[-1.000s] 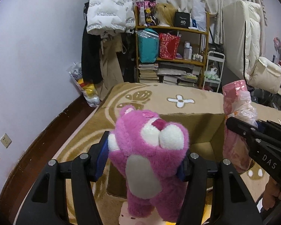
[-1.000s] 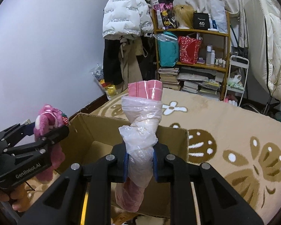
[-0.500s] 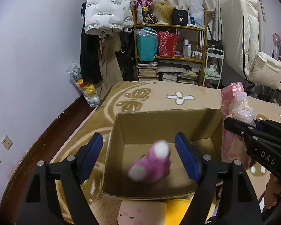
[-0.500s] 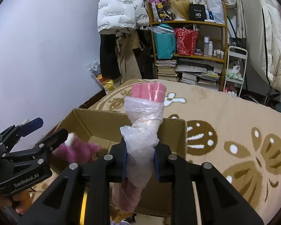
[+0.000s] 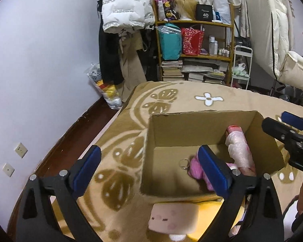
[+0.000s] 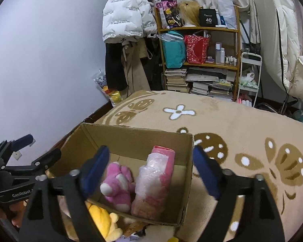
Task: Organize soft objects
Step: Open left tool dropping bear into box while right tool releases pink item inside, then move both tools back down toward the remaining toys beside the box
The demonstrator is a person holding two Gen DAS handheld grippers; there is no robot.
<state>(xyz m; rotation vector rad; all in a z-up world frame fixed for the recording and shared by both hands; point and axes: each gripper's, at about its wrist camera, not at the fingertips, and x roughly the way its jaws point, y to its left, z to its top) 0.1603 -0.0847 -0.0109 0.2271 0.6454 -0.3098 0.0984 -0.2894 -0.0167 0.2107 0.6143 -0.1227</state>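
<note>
An open cardboard box point(image 5: 192, 125) point(image 6: 139, 137) stands on the patterned blanket. Inside it lie a pink plush bear point(image 6: 117, 183) point(image 5: 196, 167) and a pink soft item wrapped in clear plastic point(image 6: 153, 181) point(image 5: 240, 151). My left gripper point(image 5: 151, 167) is open and empty above the box's near left corner. My right gripper point(image 6: 151, 171) is open and empty above the box. A pink cushion point(image 5: 171, 219) and a yellow plush point(image 6: 103, 219) point(image 5: 212, 209) lie just in front of the box.
A tan blanket with brown butterflies point(image 6: 242, 133) covers the bed. A wooden shelf point(image 5: 194, 50) with bags and books, a hanging white puffer jacket point(image 5: 125, 6) and a white trolley point(image 5: 240, 66) stand at the far wall. A plastic bag point(image 5: 105, 88) sits on the floor.
My left gripper opened and the pink bear fell into the box. My right gripper then opened and the plastic-wrapped pink item dropped in beside it.
</note>
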